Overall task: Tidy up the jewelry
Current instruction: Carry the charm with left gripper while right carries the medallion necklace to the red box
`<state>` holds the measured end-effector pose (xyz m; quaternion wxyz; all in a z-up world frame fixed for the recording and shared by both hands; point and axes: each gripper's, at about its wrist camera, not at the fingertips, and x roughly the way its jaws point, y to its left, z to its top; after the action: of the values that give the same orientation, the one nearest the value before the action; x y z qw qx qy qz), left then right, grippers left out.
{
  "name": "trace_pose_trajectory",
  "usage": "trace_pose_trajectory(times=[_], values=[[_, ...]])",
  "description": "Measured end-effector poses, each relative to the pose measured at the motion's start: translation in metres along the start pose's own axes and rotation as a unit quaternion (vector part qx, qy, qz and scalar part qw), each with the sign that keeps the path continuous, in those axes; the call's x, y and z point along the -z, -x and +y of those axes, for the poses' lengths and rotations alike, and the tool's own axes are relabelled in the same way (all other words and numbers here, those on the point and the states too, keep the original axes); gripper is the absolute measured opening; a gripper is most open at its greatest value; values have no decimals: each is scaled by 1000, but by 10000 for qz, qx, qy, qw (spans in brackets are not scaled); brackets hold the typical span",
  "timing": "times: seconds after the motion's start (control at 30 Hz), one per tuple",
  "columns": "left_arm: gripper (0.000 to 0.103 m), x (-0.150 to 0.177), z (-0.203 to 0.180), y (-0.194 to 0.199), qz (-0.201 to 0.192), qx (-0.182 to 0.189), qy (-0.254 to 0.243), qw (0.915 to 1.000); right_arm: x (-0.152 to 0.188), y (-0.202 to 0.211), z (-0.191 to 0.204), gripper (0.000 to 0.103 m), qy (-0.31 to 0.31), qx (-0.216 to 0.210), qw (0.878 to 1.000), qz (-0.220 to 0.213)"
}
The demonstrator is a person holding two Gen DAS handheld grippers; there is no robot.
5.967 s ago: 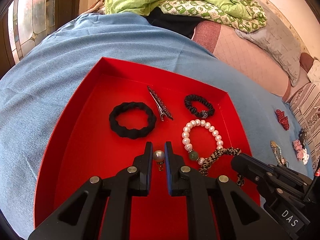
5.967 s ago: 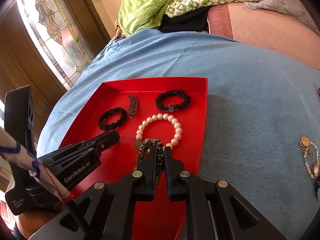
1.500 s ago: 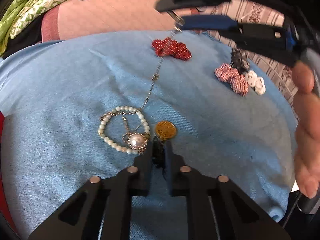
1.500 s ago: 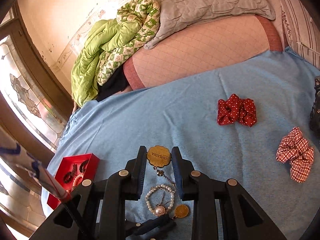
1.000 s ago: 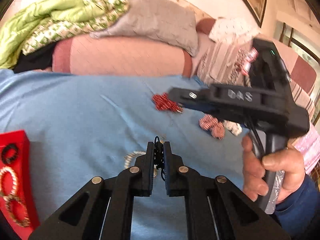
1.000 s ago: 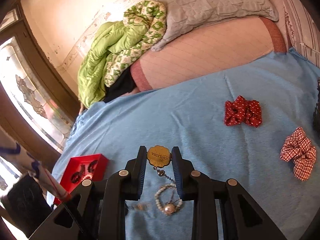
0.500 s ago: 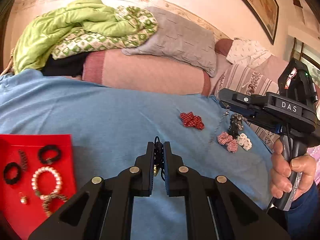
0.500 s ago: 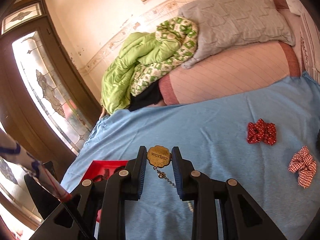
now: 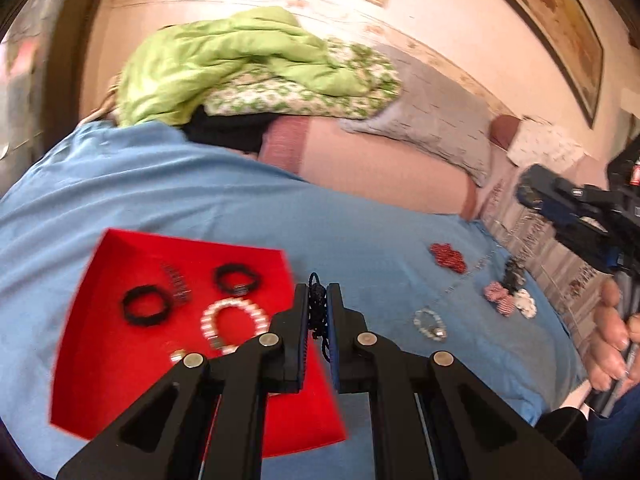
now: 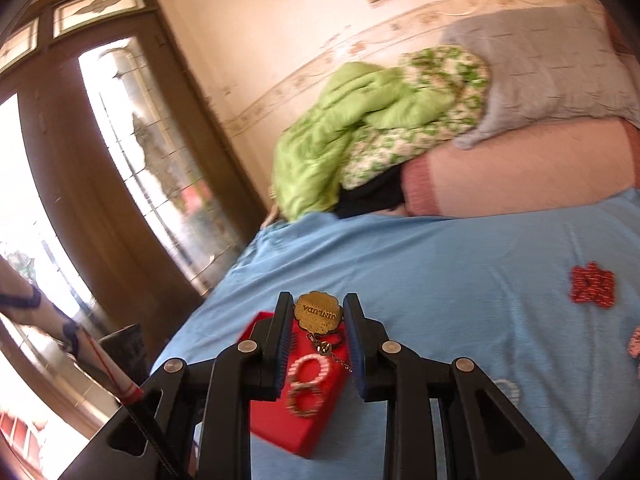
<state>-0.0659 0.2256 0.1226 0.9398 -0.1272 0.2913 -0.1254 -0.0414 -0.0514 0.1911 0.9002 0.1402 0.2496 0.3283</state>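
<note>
Left tongs clamping a black cord, hanging at the tray's 3 o'clock rim. Right tongs gripping a brass tag, chain dangling toward 5 o'clock, above the bed.

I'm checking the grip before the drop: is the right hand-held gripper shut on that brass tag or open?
Shut on it: the right hand-held gripper pinches the brass tag between both fingers.

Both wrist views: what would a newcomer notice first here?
The bright red tray on the blue bedspread, holding black hair ties and a pearl bracelet. Then the right gripper clamped on a scalloped brass medallion, and the left gripper pinching a black cord.
</note>
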Motion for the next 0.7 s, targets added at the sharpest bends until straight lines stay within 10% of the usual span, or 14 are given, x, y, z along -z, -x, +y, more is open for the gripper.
trace_pose_trajectory(times=[0.7], values=[[8,28,118,3,427,-803,1115,9896,68,-136,99,27,551,-524,9872,1402]])
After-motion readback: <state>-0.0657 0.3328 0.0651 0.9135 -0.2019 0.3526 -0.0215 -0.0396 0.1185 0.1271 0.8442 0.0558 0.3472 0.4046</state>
